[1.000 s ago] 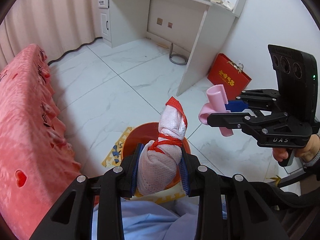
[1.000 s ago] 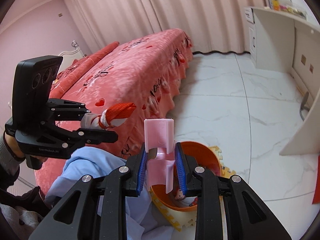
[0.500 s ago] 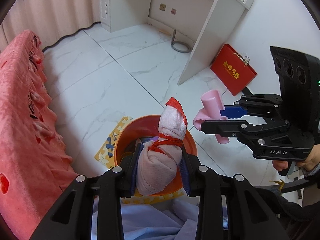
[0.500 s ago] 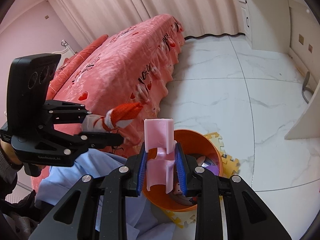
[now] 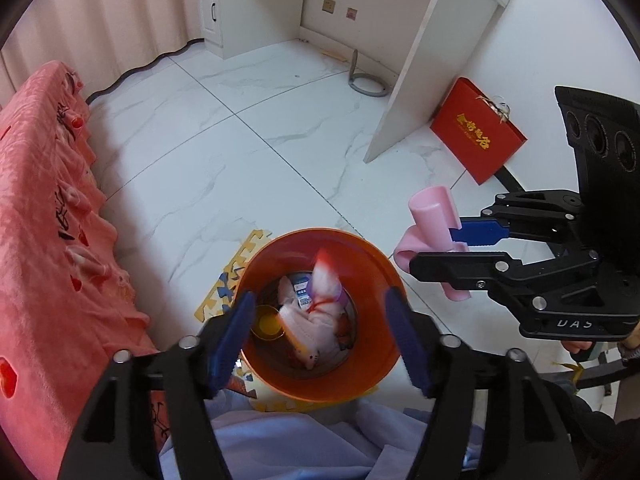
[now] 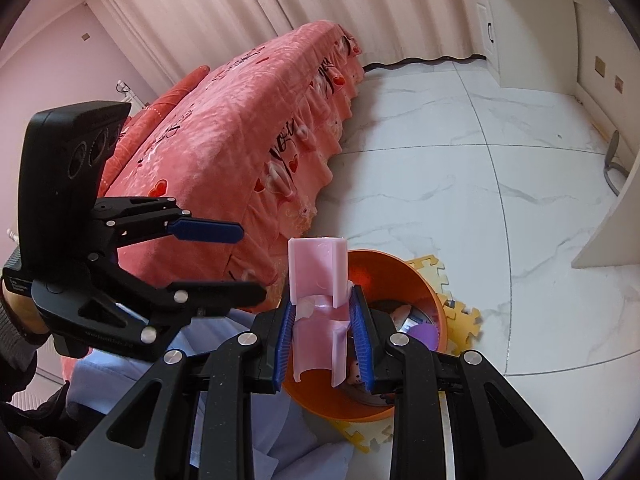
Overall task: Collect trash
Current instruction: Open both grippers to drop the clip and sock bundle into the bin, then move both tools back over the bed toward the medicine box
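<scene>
Above the round orange plastic bin (image 5: 320, 376), the left gripper (image 5: 320, 336), its jaws just opening, is hanging empty over the soft white red-tied mesh bundle (image 5: 320, 304) inside, while the right gripper (image 6: 322, 344) is pinching a light, stiff-looking pink plastic clip (image 6: 318, 280) mid-body.

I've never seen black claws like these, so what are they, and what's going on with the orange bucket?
They are grabbing tools. A person holds one in each hand, and each has a small camera looking along its two fingers, so you get one picture from each tool. The left gripper has just opened, letting a tied white bundle drop into the orange bucket on the floor. Nothing is between its fingers now. The right gripper is shut on a pink plastic piece, held above the bucket. Beside the bucket are a pink bed and yellow foam mats.
</scene>
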A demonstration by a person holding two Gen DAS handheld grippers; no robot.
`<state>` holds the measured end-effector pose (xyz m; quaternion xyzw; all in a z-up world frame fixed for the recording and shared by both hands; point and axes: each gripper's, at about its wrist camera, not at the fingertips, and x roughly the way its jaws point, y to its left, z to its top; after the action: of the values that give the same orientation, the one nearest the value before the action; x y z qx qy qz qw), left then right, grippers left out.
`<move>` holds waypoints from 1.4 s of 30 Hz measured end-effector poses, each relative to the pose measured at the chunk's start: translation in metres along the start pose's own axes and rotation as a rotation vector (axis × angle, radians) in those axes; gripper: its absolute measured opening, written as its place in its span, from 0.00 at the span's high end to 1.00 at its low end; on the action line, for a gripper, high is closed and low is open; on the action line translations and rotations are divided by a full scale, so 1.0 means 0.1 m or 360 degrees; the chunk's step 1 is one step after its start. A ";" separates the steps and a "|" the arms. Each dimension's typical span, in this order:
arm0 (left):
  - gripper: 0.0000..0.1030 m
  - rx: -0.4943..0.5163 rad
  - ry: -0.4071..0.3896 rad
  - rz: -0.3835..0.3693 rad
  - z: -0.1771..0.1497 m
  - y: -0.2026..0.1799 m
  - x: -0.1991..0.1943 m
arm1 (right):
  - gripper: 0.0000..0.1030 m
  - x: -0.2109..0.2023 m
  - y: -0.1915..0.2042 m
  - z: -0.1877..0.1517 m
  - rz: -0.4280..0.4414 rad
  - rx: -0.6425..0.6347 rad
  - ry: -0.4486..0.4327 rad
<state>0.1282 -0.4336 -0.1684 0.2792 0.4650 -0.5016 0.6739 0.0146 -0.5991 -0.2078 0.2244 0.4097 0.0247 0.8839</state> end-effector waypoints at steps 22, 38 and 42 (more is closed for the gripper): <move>0.33 -0.0074 0.0001 0.0034 -0.12 0.13 -0.10 | 0.62 0.05 0.14 0.03 -0.0033 -0.0040 0.0005; 0.22 -0.0115 -0.0067 0.0100 -0.29 0.20 -0.39 | 0.57 -0.09 0.36 0.08 -0.0020 -0.0091 -0.0034; 0.15 -0.0145 -0.0093 0.0162 -0.37 0.22 -0.53 | 0.42 -0.15 0.48 0.08 0.0000 -0.0101 -0.0056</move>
<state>0.1325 -0.3726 -0.1380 0.2569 0.4527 -0.4529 0.7238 0.0178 -0.5628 -0.1727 0.1967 0.3930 0.0338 0.8976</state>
